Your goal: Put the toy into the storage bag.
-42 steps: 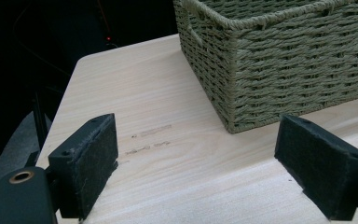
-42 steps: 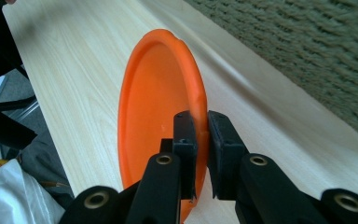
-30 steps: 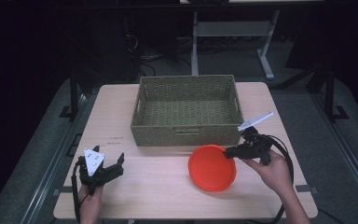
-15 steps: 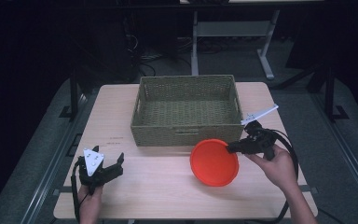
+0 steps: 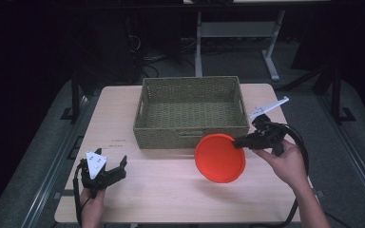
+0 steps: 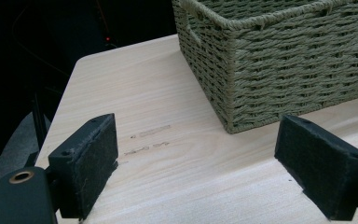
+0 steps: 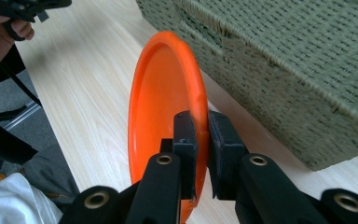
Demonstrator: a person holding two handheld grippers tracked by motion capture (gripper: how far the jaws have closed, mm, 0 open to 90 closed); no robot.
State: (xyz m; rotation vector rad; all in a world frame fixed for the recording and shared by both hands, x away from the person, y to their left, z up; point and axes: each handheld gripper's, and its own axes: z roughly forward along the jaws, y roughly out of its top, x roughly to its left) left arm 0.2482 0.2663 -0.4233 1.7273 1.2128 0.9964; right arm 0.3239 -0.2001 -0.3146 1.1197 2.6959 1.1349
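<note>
The right hand-held gripper [image 7: 200, 140] is clamped on the rim of the round orange plastic plate [image 5: 219, 157]. The plate hangs tilted off its jaw tips. The left hand-held gripper [image 6: 196, 163] stands apart, empty.

Both grippers are black, and each one carries a pale grey three-cornered plate on top: the left gripper [image 5: 108, 172] and the right gripper [image 5: 238, 142]. The jaws end in dark pads [image 6: 89, 162] with a rough, felt-like face, and brass-coloured rivets sit in the black links. A thick black cable [image 5: 300, 142] trails from the right one
</note>
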